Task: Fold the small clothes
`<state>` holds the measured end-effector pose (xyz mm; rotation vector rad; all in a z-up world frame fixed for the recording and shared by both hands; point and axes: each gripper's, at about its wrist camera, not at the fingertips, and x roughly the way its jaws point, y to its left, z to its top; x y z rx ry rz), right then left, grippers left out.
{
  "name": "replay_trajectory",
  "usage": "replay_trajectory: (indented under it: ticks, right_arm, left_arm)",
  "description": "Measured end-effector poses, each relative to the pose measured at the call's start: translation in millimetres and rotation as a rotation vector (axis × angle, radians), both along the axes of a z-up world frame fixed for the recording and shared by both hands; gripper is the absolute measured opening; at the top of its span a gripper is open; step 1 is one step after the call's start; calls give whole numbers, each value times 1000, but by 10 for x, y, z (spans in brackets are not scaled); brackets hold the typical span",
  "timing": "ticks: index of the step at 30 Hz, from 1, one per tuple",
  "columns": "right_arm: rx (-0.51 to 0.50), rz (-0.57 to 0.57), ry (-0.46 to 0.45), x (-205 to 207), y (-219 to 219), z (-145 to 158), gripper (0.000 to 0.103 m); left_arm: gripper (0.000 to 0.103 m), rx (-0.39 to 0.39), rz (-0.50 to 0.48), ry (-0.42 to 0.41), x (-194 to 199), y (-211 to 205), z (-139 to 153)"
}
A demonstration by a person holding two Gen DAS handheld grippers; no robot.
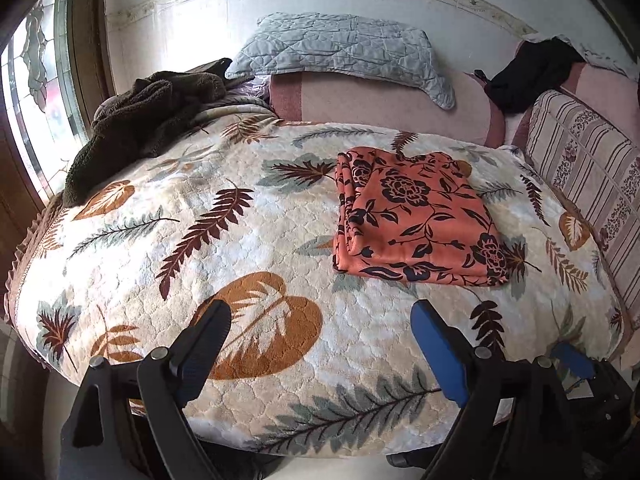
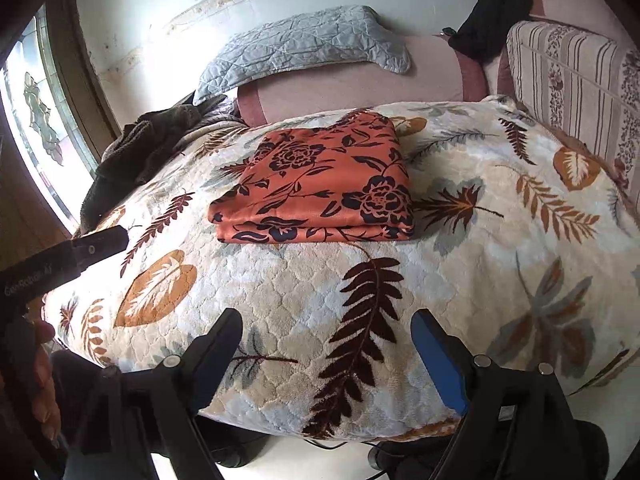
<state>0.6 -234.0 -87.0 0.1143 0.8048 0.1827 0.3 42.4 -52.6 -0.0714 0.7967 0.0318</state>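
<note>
Garment (image 1: 416,216) lying folded flat on bedspread (image 1: 280,240), looks done | L gripper (image 1: 320,344) hanging wide, empty | R gripper (image 2: 326,352) hanging wide, empty, both clear of cloth

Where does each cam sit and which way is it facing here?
Left wrist: on the left gripper, low at the near edge of the leaf-patterned plush blanket, facing the far wall; the folded orange floral garment lies ahead to the right; own open fingers show, plus a blue part of the right gripper at far right.
Right wrist: on the right gripper, same heading, garment ahead, slightly left; own open fingers, left gripper and hand at left edge.
Shared: garment, blanket, grey quilted pillow.
</note>
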Motion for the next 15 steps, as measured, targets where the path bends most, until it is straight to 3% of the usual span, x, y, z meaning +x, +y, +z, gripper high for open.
replay_trajectory:
  ticks: [11, 15]
  right_arm:
    - [-102, -66, -19, 150, 0, 169, 92]
    - [-139, -76, -37, 169, 27, 231, 92]
  left_arm:
    - [93, 82, 18, -12, 96, 3, -54]
    - [93, 63, 16, -6, 127, -1, -64]
